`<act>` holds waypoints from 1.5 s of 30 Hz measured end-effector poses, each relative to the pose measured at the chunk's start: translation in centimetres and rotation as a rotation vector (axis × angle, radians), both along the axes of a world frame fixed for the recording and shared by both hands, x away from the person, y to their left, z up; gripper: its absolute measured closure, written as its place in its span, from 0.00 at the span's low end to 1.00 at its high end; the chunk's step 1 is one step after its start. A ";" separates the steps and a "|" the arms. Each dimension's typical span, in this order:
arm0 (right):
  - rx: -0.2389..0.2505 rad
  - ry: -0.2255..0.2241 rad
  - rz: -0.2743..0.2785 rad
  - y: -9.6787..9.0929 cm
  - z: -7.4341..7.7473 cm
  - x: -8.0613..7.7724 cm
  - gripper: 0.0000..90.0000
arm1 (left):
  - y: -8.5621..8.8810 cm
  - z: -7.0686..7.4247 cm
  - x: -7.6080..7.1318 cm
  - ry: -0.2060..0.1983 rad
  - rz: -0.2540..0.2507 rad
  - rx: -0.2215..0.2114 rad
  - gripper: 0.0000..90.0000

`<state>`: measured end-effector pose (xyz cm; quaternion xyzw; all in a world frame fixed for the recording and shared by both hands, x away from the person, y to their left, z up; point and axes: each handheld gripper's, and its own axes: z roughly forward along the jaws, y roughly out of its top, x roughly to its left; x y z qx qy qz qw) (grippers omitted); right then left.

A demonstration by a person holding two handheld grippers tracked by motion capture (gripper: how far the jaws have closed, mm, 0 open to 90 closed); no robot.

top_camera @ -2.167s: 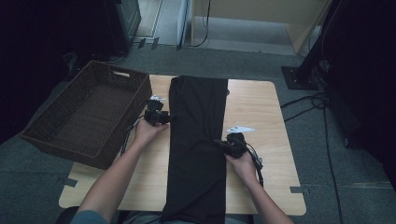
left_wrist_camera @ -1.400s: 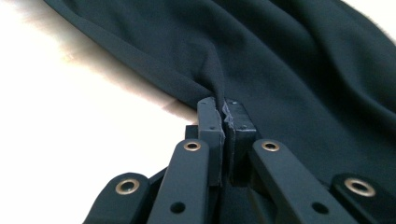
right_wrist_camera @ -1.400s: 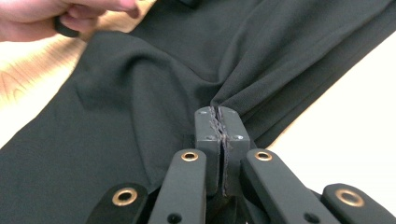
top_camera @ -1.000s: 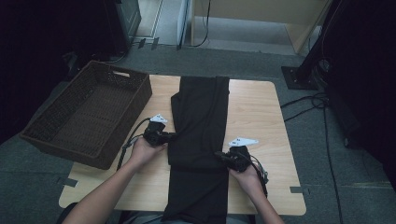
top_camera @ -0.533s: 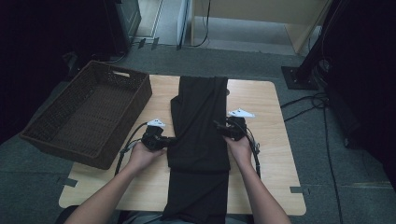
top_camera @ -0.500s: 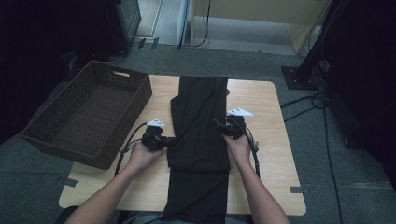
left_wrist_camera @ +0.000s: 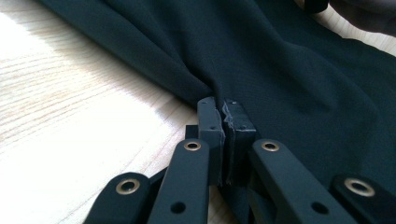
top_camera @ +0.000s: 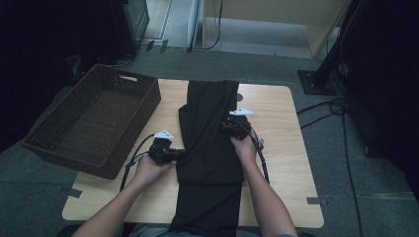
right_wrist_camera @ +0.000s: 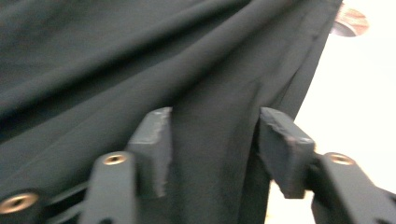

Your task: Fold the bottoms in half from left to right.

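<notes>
A long black cloth lies lengthwise down the middle of the wooden table. My left gripper sits at the cloth's left edge. In the left gripper view my left gripper is shut, with a pinch of the cloth between its pads. My right gripper rests on the cloth's right edge, farther up the table. Its jaws have just been closing. In the right gripper view my right gripper still stands apart, with a fold of the cloth between the pads and not pressed.
A dark wicker basket stands at the table's left side, partly over its edge. Bare wood lies to the right of the cloth. A small round hole sits in the tabletop by the cloth's far end. Cables run over the floor at the right.
My right gripper has moved from the near part of the cloth's right edge farther up the table, and its jaws have come apart. My left gripper has stayed put, still shut on the cloth.
</notes>
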<state>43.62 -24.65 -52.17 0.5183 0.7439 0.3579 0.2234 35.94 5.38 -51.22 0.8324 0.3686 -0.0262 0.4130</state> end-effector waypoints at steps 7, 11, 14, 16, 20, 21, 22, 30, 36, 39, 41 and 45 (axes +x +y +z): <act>-0.007 0.016 0.030 0.4 0.4 -1.6 0.99 | 0.1 0.1 0.0 0.036 -0.008 -0.009 0.96; 0.062 0.072 0.045 -0.9 0.6 -2.5 0.99 | 0.3 0.5 0.5 0.048 -0.009 -0.016 0.85; 0.107 0.097 0.065 -2.1 0.5 -3.9 0.99 | 0.4 1.1 0.8 0.038 -0.023 -0.043 0.71; 0.122 0.104 0.077 -2.7 0.5 -5.0 0.99 | 0.4 1.6 1.2 0.028 -0.020 -0.050 0.64; 0.130 0.128 0.116 -3.0 0.7 -6.7 0.99 | 0.2 2.2 2.4 0.014 -0.005 -0.035 0.57; 0.131 0.130 0.120 -3.1 0.8 -7.0 0.99 | 0.1 2.3 2.8 0.013 0.002 -0.040 0.56; 0.134 0.133 0.124 -3.2 0.8 -7.3 0.99 | 0.1 2.5 3.2 0.009 0.003 -0.040 0.56; 0.172 0.151 0.123 -4.2 1.0 -9.6 0.99 | -0.4 3.3 8.1 -0.004 0.077 -0.019 0.53; 0.191 0.174 0.136 -4.4 1.0 -10.9 0.99 | -1.4 3.1 10.5 -0.011 0.108 0.009 0.53; 0.193 0.180 0.147 -4.6 1.0 -11.5 0.99 | -1.6 2.4 11.1 -0.010 0.127 0.026 0.57; 0.201 0.184 0.149 -4.9 1.2 -12.0 0.99 | -1.8 1.9 11.3 -0.006 0.127 0.036 0.60; 0.210 0.184 0.140 -5.5 1.2 -12.4 0.99 | -2.6 0.8 11.3 -0.001 0.115 0.045 0.60</act>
